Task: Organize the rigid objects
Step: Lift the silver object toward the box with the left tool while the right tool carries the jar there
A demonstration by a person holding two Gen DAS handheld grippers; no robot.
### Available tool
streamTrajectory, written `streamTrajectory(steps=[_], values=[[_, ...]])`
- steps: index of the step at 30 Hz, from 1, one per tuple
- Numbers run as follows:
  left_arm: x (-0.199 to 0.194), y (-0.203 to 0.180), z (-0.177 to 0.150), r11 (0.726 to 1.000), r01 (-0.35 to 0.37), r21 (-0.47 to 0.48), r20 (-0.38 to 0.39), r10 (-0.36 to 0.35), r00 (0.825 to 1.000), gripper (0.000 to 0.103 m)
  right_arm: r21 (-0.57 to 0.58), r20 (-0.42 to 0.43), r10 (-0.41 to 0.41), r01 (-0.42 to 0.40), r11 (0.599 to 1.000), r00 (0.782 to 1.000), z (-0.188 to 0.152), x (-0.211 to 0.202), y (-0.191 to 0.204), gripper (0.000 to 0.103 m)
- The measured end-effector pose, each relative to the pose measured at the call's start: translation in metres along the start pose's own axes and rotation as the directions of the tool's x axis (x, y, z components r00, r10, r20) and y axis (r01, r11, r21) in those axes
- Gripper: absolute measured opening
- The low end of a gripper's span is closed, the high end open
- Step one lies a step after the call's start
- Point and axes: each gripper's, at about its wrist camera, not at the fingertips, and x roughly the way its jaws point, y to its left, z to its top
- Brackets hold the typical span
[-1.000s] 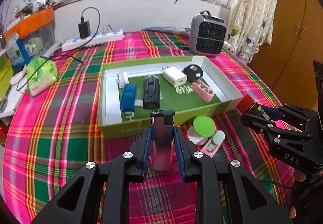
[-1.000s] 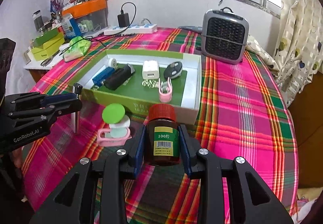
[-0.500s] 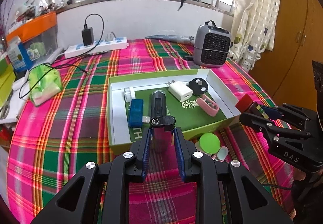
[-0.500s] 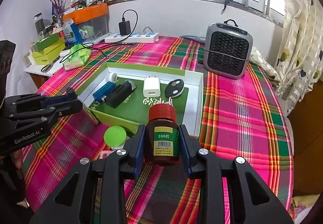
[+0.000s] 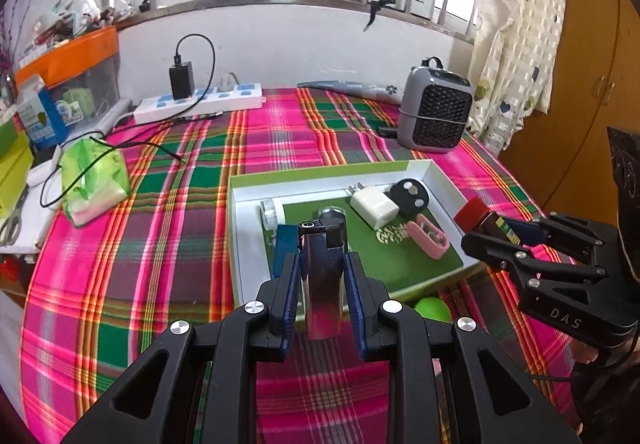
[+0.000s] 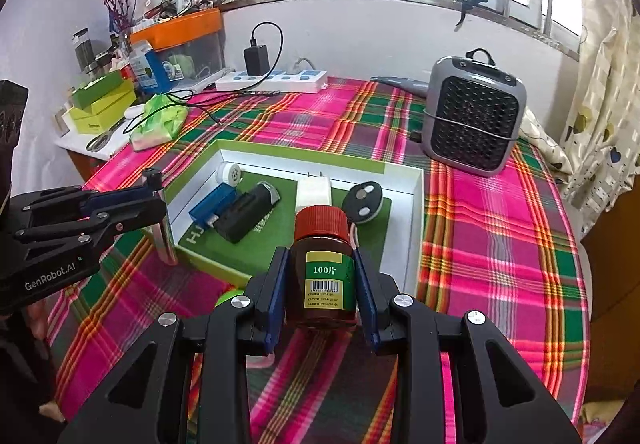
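Note:
My left gripper (image 5: pixel 322 276) is shut on a silver lighter (image 5: pixel 322 272) with a black top, held upright above the near edge of the green box (image 5: pixel 320 174). My right gripper (image 6: pixel 322 284) is shut on a brown pill bottle (image 6: pixel 323 268) with a red cap, held above the box's near right side. The box holds a white charger (image 5: pixel 374 209), a black key fob (image 5: pixel 409 196), a pink case (image 5: pixel 430 236), a blue USB adapter (image 6: pixel 212 206) and a black block (image 6: pixel 246 214). The left gripper also shows in the right wrist view (image 6: pixel 154 200). The right gripper also shows in the left wrist view (image 5: pixel 480 228).
A green round lid (image 5: pixel 432 309) lies on the plaid tablecloth just in front of the box. A grey heater (image 6: pixel 474 116) stands at the back right. A white power strip (image 5: pixel 200 106) and a green tissue pack (image 5: pixel 94 178) lie at the back left.
Both grippers have risen and moved forward over the box, each still holding its object. The green lid and pink items on the cloth have dropped almost out of view below.

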Motion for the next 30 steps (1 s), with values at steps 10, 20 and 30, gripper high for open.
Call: streamTrajectory(steps=[10,20,30], values=[[0.019,0.006,0.007,1.000,-0.004,-0.004,-0.028,0.004,1.000,0.021,-0.003,-0.050,0.035,-0.036,0.999,0.998,0.009,0.029,0.002,0.033],[0.040,0.011,0.010,1.000,0.002,-0.001,-0.063,-0.002,0.998,0.013,-0.001,-0.103,0.044,-0.044,0.999,0.994,0.009,0.054,0.000,0.033],[0.050,0.013,0.007,1.000,-0.003,-0.013,-0.086,0.002,0.996,0.013,-0.009,-0.108,0.045,-0.046,0.999,0.993,0.010,0.058,0.000,0.033]])
